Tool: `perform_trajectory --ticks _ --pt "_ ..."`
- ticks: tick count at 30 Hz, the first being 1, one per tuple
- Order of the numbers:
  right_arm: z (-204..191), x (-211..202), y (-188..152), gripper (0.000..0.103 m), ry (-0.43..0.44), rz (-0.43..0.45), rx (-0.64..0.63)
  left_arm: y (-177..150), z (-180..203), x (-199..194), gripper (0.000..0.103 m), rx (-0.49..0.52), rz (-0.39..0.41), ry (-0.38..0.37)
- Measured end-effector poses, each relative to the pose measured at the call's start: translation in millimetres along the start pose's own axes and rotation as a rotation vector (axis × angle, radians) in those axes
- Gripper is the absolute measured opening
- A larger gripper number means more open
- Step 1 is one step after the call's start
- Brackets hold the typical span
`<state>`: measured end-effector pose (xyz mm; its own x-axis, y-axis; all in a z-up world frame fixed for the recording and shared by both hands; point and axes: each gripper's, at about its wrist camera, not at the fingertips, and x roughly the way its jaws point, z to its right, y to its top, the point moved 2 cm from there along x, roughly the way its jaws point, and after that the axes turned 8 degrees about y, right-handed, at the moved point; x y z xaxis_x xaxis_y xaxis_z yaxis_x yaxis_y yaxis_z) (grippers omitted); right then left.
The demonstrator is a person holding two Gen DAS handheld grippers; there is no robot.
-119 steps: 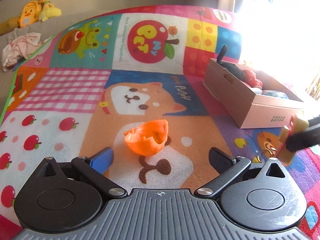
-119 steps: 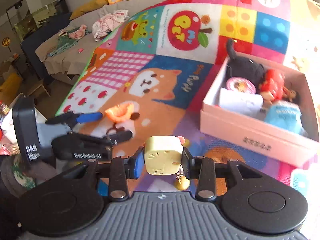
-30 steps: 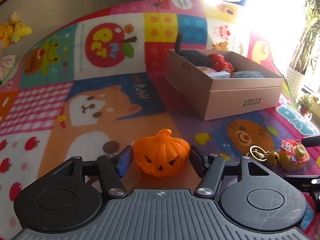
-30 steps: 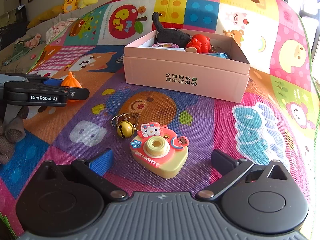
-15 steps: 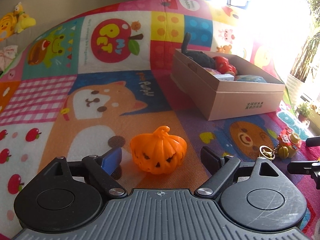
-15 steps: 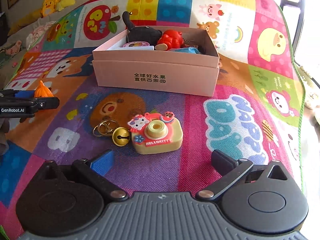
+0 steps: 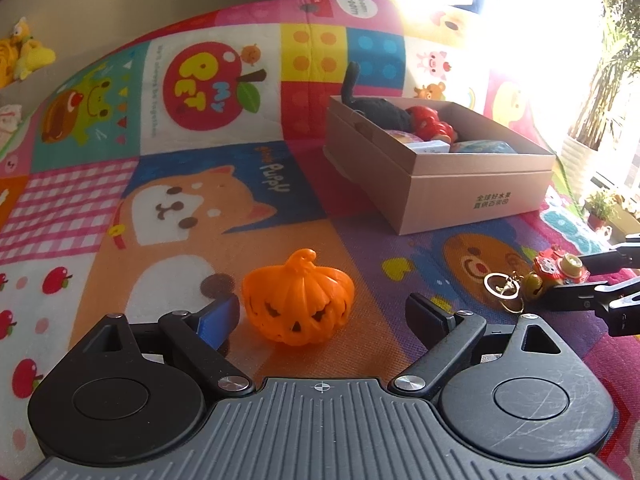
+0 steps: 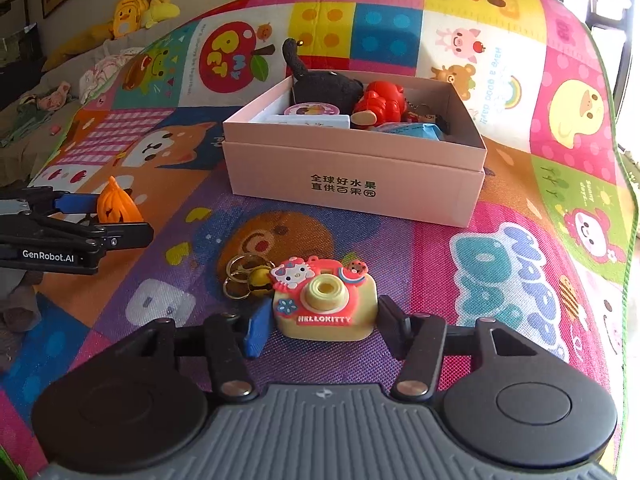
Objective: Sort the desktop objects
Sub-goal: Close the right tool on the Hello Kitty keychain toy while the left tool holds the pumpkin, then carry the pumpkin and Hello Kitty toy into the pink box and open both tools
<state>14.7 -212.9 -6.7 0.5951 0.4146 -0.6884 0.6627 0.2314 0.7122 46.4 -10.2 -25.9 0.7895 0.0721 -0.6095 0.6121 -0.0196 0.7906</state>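
Observation:
An orange jack-o'-lantern pumpkin (image 7: pixel 298 304) stands upright on the play mat between the fingers of my left gripper (image 7: pixel 322 314), which is open with a gap on each side of it. A yellow Hello Kitty toy camera (image 8: pixel 326 304) with a bell keyring (image 8: pixel 248 276) lies on the mat. My right gripper (image 8: pixel 324 328) is closing on it, and both pads sit against the camera's sides. In the left wrist view the right gripper (image 7: pixel 568 276) shows at the far right with the camera (image 7: pixel 560 266) in it.
An open pink cardboard box (image 8: pixel 352 184) stands beyond both toys, holding a black plush, a red figure and other small things. The colourful mat (image 7: pixel 200 208) covers the floor. Plush toys (image 8: pixel 136 8) and clothes lie on a sofa at far left. A potted plant (image 7: pixel 600 92) stands by the window.
My left jaws opened off the pumpkin, which now stands free between them. My right jaws narrowed from wide open until they met the toy camera, which now lies closer in.

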Motion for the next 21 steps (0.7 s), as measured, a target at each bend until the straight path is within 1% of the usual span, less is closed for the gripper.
perform_trajectory --ticks 2,4,5,8,9,11,12,13,14,18,20,21 --pt "-1 -6 2 0.055 0.011 0.006 -0.004 0 0 2 0.087 0.001 -0.009 0.008" --pt "-3 -15 6 0.055 0.018 0.022 -0.023 1 -1 5 0.079 -0.008 -0.026 0.013" --pt "-5 -19 8 0.055 0.016 0.031 -0.04 1 -2 6 0.078 -0.013 -0.029 0.017" --pt "-10 -35 17 0.055 -0.016 0.07 -0.106 2 -1 5 0.069 -0.001 -0.025 0.026" --pt "-10 -42 22 0.055 -0.022 0.088 -0.118 2 0 5 0.062 0.006 -0.022 0.026" --pt "-8 -61 34 0.055 -0.025 0.139 -0.123 4 2 0 0.062 0.011 -0.025 0.012" --pt "-6 -72 42 0.055 -0.024 0.169 -0.121 8 4 -5 0.062 0.009 -0.016 -0.006" --pt "-4 -84 49 0.055 -0.024 0.204 -0.118 14 6 -12 0.062 0.01 0.003 -0.029" --pt "-1 -97 58 0.055 -0.026 0.243 -0.116 23 10 -21 0.062 0.017 0.04 -0.05" --pt "8 -148 89 0.055 -0.022 0.406 -0.112 68 28 -55 0.062 0.067 0.21 -0.09" --pt "11 -164 101 0.055 -0.029 0.465 -0.116 88 42 -59 0.062 0.1 0.264 -0.108" --pt "11 -170 105 0.055 -0.039 0.488 -0.12 96 50 -57 0.062 0.114 0.278 -0.113"
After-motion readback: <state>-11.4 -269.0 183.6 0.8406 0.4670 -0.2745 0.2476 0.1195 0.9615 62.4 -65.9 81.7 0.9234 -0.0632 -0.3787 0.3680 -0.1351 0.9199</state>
